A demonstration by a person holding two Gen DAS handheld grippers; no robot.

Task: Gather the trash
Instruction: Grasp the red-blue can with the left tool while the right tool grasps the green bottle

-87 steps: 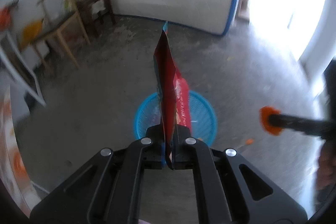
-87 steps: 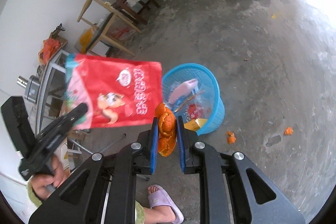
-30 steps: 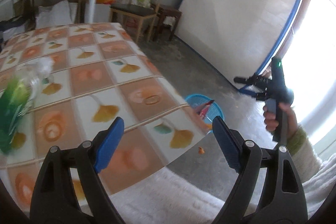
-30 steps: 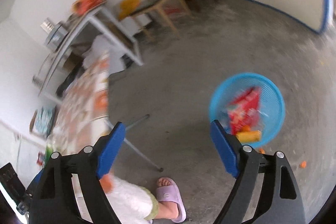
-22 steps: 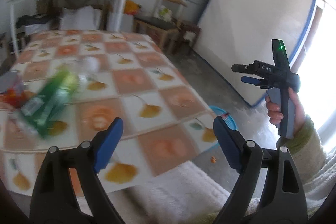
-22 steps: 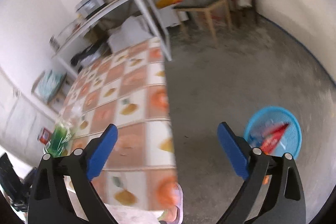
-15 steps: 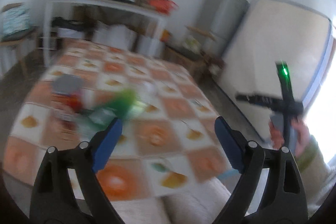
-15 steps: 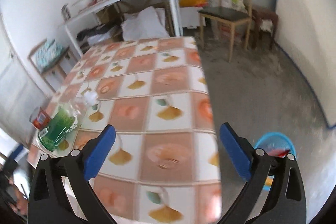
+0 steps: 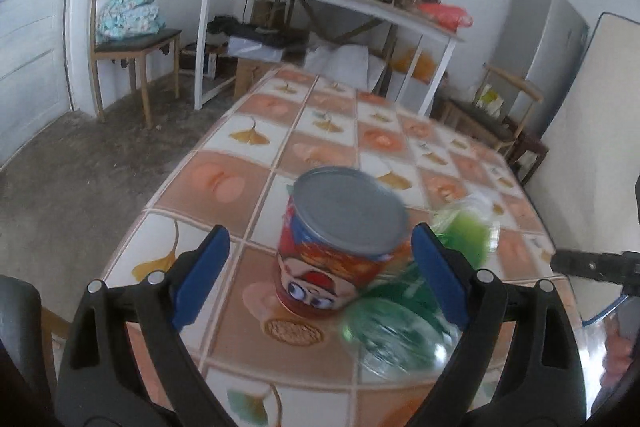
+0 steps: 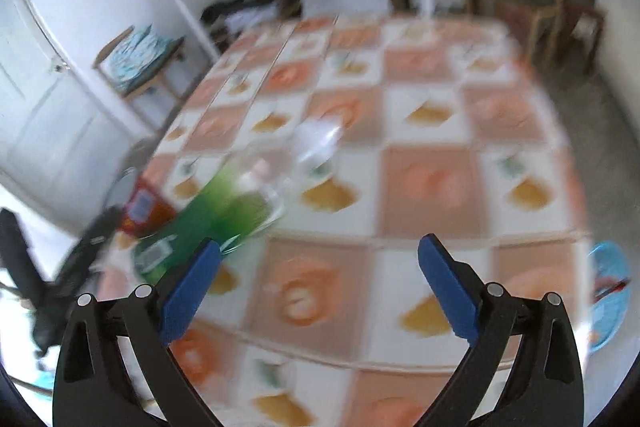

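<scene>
Left wrist view is showing the desk (image 9: 248, 187) first, the largest thing, with its checked cloth of orange and white squares; it is carrying the trash that is left for you. Beside it, down on the floor at the right edge of the right wrist view, the blue basket (image 10: 610, 303) is waiting with red wrappers already inside, low and open so that things can be dropped in from above.

Next in size, the green plastic bottle (image 9: 404, 311) is lying on its side, touching or almost touching the red can (image 9: 340, 239), which is standing upright with its grey lid on top. Both are sitting near the desk corner closest to you.

Your left tongs (image 9: 320, 275) are spread wide and empty, and the can is appearing between the blue pads without contact, I think because you are lining up to take it. Your right tongs (image 10: 318, 293) have just been opening and are now also spread wide, with nothing between them; they are aiming toward the bottle (image 10: 224, 215), probably for a second pick.
</scene>
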